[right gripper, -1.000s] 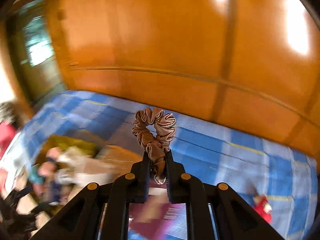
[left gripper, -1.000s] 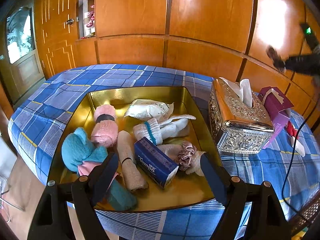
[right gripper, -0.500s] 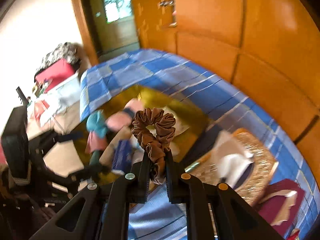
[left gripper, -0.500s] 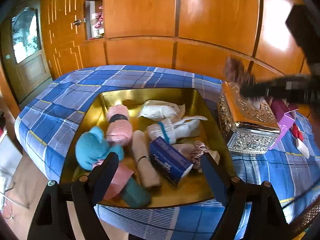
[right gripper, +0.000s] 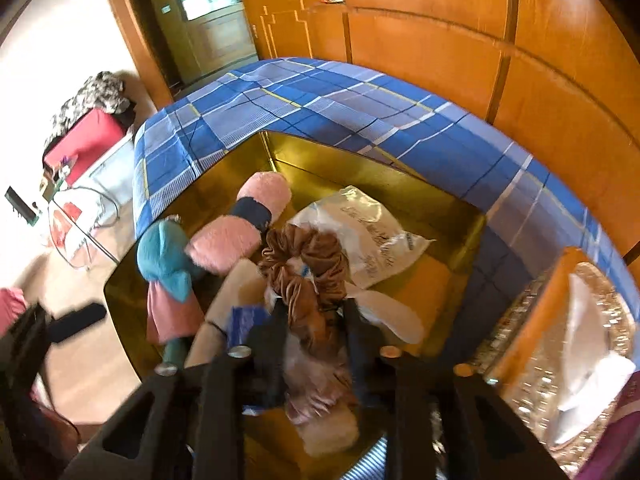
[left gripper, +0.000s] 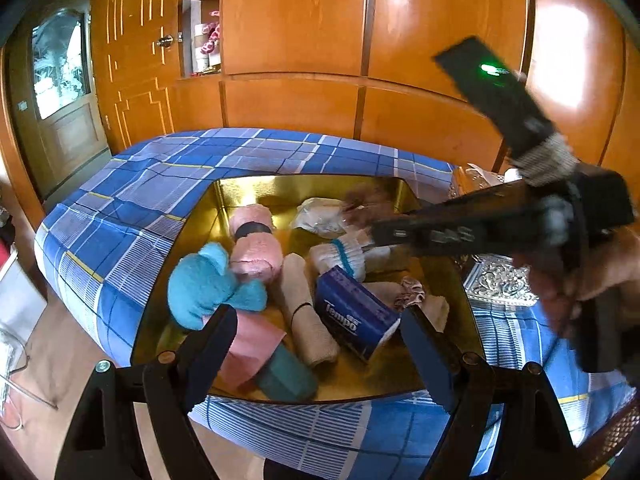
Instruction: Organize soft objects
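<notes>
A gold tray [left gripper: 248, 190] on the blue plaid bed holds soft things: a teal plush [left gripper: 200, 284], a pink fuzzy roll [left gripper: 254, 246], a beige roll [left gripper: 304, 312], white socks [left gripper: 340, 252], a white packet [left gripper: 320, 216] and a blue Tempo tissue pack [left gripper: 352, 316]. My right gripper [right gripper: 316, 312] is shut on a brown scrunchie [right gripper: 304, 264] and holds it over the tray's middle; it also shows in the left wrist view [left gripper: 372, 220]. My left gripper [left gripper: 320, 344] is open and empty at the tray's near edge.
An ornate silver tissue box [right gripper: 560, 340] stands right of the tray, also in the left wrist view [left gripper: 500, 280]. A wooden wardrobe wall [left gripper: 300, 40] rises behind the bed. Floor clutter and a red case [right gripper: 84, 140] lie left of the bed.
My right gripper has swung left from beyond the tissue box and down over the tray, still holding the scrunchie. My left gripper has stayed open near the tray's front edge.
</notes>
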Demonstrator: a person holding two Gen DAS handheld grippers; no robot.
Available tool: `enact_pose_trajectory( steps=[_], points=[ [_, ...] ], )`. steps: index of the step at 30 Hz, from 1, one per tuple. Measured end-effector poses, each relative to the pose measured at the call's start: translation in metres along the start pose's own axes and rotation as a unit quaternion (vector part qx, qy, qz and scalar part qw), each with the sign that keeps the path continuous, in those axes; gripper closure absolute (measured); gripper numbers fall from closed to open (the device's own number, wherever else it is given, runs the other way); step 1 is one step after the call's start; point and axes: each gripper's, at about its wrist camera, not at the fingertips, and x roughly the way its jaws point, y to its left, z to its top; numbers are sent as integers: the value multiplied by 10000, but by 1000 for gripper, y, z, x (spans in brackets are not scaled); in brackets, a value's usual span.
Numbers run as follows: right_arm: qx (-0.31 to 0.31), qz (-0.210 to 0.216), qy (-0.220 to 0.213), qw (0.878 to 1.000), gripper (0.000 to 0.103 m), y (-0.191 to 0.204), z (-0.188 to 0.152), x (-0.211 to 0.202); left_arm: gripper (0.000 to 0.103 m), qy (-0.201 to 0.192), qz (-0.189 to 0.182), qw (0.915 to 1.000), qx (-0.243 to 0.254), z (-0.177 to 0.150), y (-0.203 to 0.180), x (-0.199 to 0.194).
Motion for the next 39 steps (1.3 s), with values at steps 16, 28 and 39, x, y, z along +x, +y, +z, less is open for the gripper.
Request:
enact_pose_trajectory(
  steps=[16, 28, 39],
  points=[
    [112, -302, -1028, 9942, 62, -13, -41, -90, 19, 34, -228, 9997, 122, -3, -13, -1],
    [984, -937, -1351, 9815, 60, -83, -144, -172, 19, 72, -631, 9949, 783, -12, -59, -9],
    [2769, -2107, -1313, 9283, 60, -186, -221, -207, 19, 7, -1089, 9800, 1667, -11, -114, -18]
  ],
)
